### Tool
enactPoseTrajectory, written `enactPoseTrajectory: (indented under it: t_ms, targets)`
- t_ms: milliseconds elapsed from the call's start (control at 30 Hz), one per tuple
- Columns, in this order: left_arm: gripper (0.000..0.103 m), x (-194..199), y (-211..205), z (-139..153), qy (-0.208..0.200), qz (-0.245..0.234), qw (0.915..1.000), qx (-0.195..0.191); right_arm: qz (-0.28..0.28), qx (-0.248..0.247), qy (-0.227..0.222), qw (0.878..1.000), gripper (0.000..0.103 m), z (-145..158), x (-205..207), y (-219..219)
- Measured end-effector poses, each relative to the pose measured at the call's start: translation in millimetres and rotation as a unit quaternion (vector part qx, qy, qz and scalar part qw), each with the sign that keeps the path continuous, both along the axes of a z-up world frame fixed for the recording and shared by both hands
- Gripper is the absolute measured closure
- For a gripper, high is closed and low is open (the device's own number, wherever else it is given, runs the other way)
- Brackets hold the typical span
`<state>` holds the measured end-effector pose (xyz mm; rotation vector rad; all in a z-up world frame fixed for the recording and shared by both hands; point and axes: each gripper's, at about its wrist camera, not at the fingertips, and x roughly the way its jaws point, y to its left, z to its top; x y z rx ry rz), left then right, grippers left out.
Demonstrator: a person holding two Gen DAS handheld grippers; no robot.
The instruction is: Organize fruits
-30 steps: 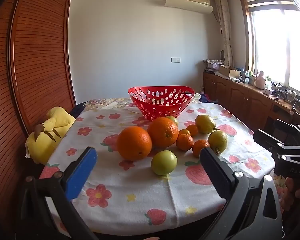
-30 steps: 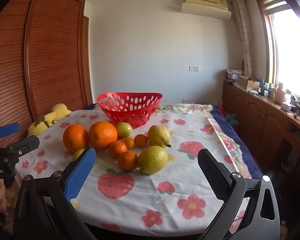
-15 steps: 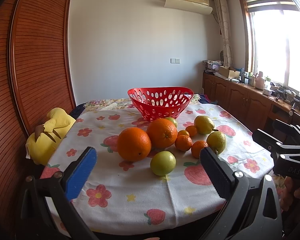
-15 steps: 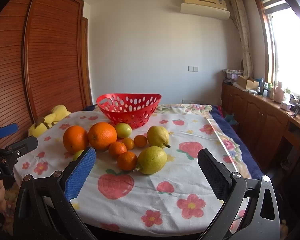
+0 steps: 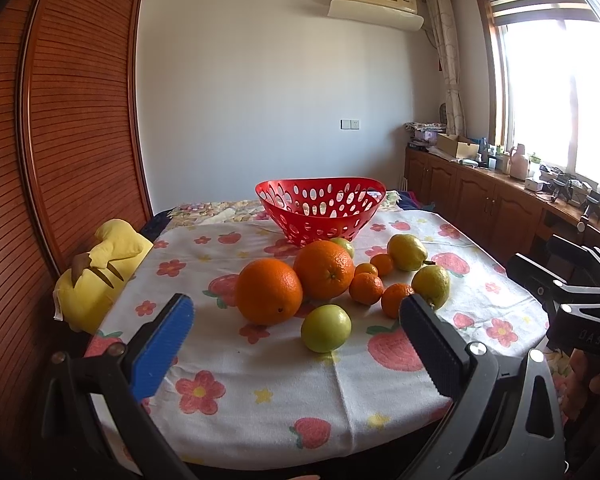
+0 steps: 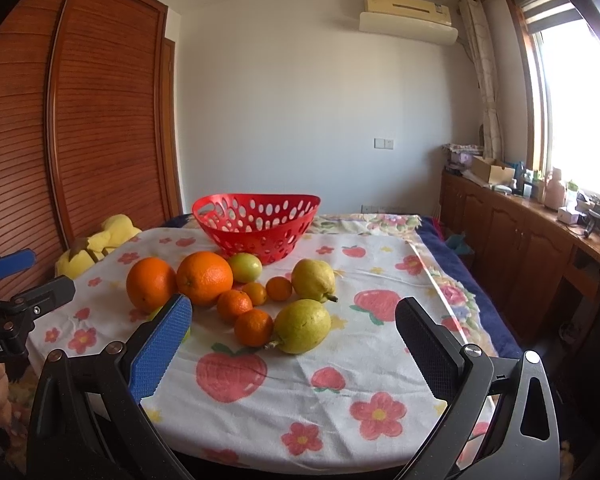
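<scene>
Left claw and right claw, both spread wide and holding nothing, hover at the near edge of the counter. Oranges, pears and small green fruits lie clustered beyond, before the red basket.

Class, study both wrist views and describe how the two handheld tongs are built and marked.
Each pair of tongs has a black frame with silver bolts. On the left tongs and the right tongs alike, one finger has a blue textured pad and the other a black ribbed pad. White lettering marks both bodies.
</scene>
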<state>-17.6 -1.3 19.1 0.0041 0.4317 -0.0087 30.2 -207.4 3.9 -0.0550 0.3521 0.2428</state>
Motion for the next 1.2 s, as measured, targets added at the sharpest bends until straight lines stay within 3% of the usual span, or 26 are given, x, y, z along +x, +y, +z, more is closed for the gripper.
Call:
enactPoseTrajectory:
  t_ms: [1200]
  targets:
    - [0.0,-3.1,-2.0,8.8,-0.006,-0.004,1.0,0.003,0.0,0.001,-0.002,1.0,0.0,2.3,0.4,-0.2]
